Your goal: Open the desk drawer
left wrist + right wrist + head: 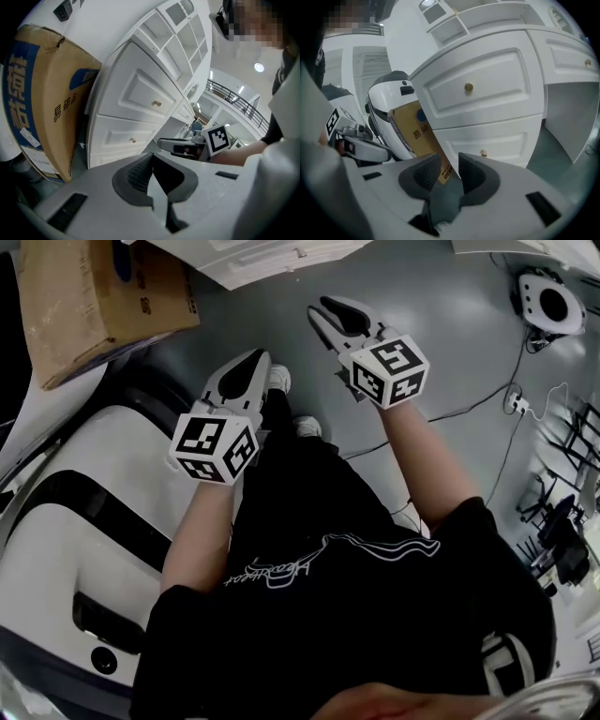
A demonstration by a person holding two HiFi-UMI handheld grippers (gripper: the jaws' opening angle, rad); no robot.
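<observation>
The white desk (pixel 497 70) stands ahead with two drawers stacked. The upper drawer (pixel 478 86) has a brass knob (pixel 468 86), and the lower drawer (pixel 487 145) has a knob (pixel 483 153). The left gripper view shows the same drawers, with one knob (pixel 157 103) above another knob (pixel 133 139). My right gripper (pixel 449 164) is open and empty, well short of the lower drawer. My left gripper (pixel 151 161) is shut with nothing in it. In the head view the left gripper (pixel 253 360) and the right gripper (pixel 323 310) hover above the grey floor, apart from each other.
A cardboard box (pixel 103 296) leans beside the desk's left side, seen as the box (pixel 417 131) in the right gripper view. A white and black machine (pixel 84 502) stands at the left. Cables (pixel 487 409) and a white device (pixel 548 304) lie on the floor at the right.
</observation>
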